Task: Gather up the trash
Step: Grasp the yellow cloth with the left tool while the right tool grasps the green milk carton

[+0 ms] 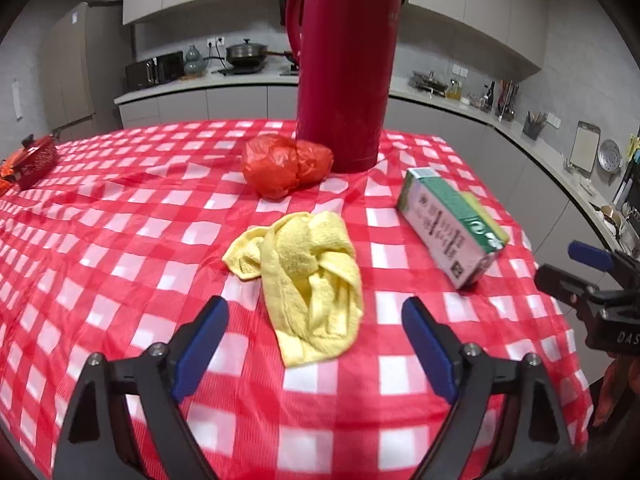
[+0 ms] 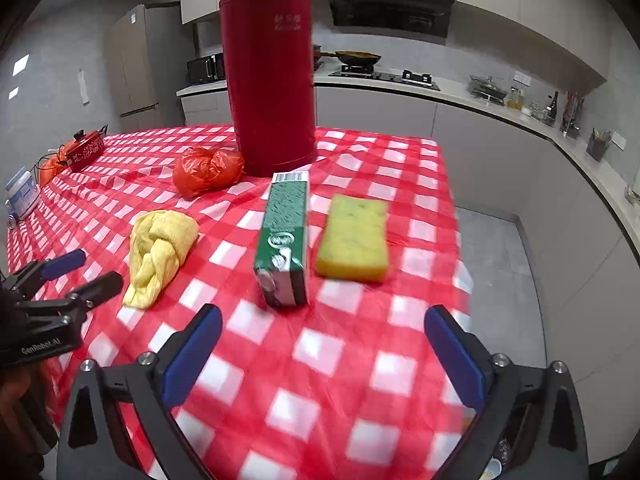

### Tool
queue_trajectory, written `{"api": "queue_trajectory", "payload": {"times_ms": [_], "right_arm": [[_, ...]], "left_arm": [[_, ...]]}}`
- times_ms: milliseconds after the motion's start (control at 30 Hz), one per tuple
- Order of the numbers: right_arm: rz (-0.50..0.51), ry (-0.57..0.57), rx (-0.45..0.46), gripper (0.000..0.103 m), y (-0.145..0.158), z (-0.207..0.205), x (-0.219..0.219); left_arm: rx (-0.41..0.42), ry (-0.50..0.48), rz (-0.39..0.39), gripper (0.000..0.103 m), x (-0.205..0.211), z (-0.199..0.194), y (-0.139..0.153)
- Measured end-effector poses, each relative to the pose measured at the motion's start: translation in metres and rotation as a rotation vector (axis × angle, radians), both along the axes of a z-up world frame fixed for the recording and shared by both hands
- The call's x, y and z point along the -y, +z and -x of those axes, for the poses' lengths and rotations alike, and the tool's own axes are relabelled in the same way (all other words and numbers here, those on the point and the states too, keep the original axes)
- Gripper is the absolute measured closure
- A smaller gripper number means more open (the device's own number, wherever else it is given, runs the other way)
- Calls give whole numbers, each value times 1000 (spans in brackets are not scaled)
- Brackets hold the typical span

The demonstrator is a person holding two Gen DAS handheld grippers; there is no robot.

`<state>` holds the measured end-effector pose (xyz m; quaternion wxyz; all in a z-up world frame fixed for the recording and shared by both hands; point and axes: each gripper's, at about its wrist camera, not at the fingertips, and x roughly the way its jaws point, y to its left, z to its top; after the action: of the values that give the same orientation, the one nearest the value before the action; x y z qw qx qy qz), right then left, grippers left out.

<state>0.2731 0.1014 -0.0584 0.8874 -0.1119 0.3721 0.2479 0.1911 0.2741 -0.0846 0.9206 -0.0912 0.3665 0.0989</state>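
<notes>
Left wrist view: left gripper (image 1: 316, 320) spread wide, holding nothing; the crumpled yellow cloth (image 1: 308, 280) sits between its fingers, just ahead.
Behind it: orange plastic bag (image 1: 286, 170) right by the red thermos (image 1: 346, 64); green carton (image 1: 452, 226) off to the right.
Right wrist view: right gripper (image 2: 322, 330) wide open too, empty; carton (image 2: 286, 240) straight ahead, yellow sponge (image 2: 354, 238) beside it on the checkered tablecloth (image 2: 320, 360).

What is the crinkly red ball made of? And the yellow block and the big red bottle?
The red ball looks like thin plastic bag film: shiny, see-through, wrinkled. The yellow block looks like a foam sponge: matte, with tiny holes. The big red bottle is smooth and faintly glossy, maybe painted metal or hard plastic; I cannot tell which.
</notes>
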Motion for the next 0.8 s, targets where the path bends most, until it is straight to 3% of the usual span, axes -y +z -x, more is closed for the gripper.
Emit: {"api": "queue_trajectory", "payload": {"times_ms": [67, 267, 333, 433, 567, 633, 667, 700, 800], "right_arm": [[-4, 3, -12, 16, -5, -9, -10], [3, 5, -31, 20, -16, -30, -34], [11, 6, -49, 31, -22, -37, -41], [18, 3, -69, 38, -31, -44, -47], [23, 0, -78, 41, -36, -48, -52], [20, 0, -90, 64, -39, -50, -54], [14, -3, -91, 64, -39, -50, -54], [5, -3, -91, 64, -38, -49, -53], [-5, -1, -75, 64, -32, -44, -51]], "left_arm": [[-12, -9, 0, 15, -3, -10, -6], [-34, -17, 18, 15, -14, -27, -16], [-36, -12, 22, 15, -18, -30, -18], [-37, -10, 28, 15, -22, -34, -20], [-45, -23, 40, 18, -24, -41, -24], [-56, -32, 56, 29, -24, -45, -28], [-65, -42, 65, 36, -24, -46, -30], [-78, -56, 81, 55, -24, -48, -32], [-40, -64, 87, 68, -24, -42, -25]]}}
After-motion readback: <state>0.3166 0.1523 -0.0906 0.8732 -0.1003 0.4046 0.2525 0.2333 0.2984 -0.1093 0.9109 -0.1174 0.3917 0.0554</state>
